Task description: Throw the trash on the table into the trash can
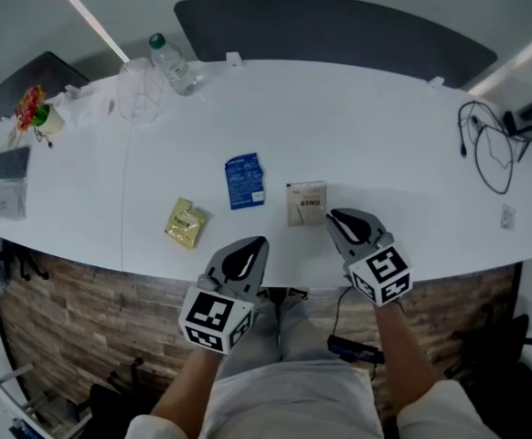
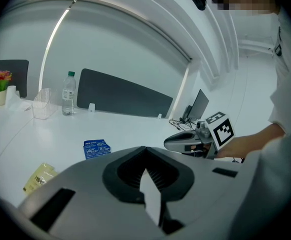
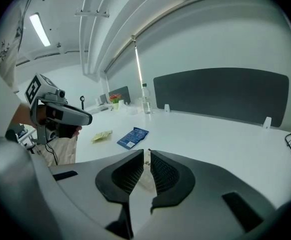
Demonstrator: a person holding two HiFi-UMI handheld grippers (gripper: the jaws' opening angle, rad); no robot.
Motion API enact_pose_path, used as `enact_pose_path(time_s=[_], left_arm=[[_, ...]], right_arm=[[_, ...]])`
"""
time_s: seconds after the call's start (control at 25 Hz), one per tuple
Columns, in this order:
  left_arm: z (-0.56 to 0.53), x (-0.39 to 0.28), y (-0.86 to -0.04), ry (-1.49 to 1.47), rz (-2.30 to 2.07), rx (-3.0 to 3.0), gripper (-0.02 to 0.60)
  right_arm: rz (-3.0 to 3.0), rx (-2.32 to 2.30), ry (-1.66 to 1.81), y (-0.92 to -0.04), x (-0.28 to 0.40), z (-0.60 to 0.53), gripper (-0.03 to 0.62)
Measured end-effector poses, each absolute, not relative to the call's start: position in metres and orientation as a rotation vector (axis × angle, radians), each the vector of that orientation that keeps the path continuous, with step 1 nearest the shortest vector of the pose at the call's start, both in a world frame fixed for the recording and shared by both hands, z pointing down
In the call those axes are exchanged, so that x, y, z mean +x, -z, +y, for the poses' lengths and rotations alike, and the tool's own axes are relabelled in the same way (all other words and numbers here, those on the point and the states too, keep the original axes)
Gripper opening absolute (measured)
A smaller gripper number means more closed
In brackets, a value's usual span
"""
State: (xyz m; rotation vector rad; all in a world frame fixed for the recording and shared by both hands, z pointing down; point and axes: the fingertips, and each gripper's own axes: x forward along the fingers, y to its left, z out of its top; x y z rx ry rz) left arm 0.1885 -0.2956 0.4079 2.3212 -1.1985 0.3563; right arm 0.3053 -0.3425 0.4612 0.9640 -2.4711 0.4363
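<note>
Three pieces of trash lie on the white table (image 1: 376,126): a yellow packet (image 1: 185,222) left of centre, a blue packet (image 1: 244,180) up and right of it, and a tan packet (image 1: 306,202) at centre. The right gripper (image 1: 339,218), its jaws drawn to a narrow slit with nothing pinched, points at the tan packet's lower right corner, just beside it. The left gripper (image 1: 252,248), jaws together and empty, hovers near the table's lower edge, below the blue packet. A water bottle (image 1: 170,62) stands at upper left.
</note>
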Motion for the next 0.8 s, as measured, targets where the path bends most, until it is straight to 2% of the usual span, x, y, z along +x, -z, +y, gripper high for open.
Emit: enact_pose_path(time_s=[0.04, 0.12, 0.32, 0.56, 0.8], left_arm=[[-0.296, 0.188, -0.411, -0.358, -1.199, 2.316, 0.000], [-0.297, 0.187, -0.415, -0.360, -1.199, 2.306, 0.000], [-0.299, 0.186, -0.423, -0.366, -1.195, 2.292, 0.000], [-0.301, 0.181, -0.432, -0.374, -1.199, 2.274, 0.000], [-0.299, 0.176, -0.437, -0.382, -1.208, 2.257, 0.000]], right_arm=[[-2.465, 0.963, -0.439, -0.464, 0.305, -0.344, 0.058], [-2.448, 0.955, -0.448, -0.472, 0.302, -0.347, 0.152], [-2.403, 0.909, -0.466, -0.494, 0.294, -0.349, 0.241], [-2.339, 0.892, -0.470, -0.521, 0.290, -0.354, 0.301], [-2.295, 0.901, -0.452, -0.532, 0.286, -0.357, 0.314]])
